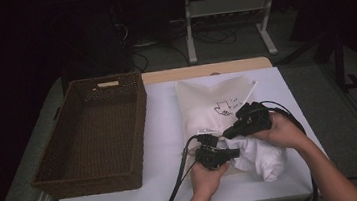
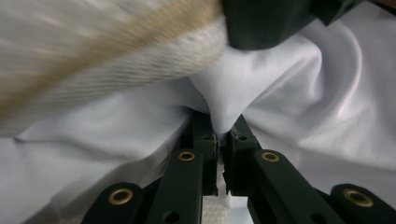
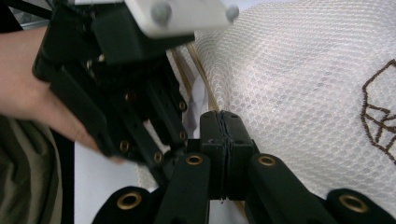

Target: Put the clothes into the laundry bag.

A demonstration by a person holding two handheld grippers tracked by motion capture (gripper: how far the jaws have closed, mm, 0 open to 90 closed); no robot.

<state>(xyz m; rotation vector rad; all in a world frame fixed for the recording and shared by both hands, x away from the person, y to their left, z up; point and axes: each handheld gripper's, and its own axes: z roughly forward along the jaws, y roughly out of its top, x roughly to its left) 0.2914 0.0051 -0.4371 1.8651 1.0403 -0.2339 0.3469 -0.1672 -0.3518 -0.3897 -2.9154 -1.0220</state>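
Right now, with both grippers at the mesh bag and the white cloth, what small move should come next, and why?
Probably push the left gripper a little further toward the mesh bag. Its jaws pinch a fold of the white cloth, while the right gripper is clamped on the bag's edge as if holding its mouth, and much of the cloth bundle lies outside the bag.

Cream mesh laundry bag blurred in left gripper view; brown embroidered motif cut by right edge; white cloth garment partly hidden under hands; bag's small print illegible.
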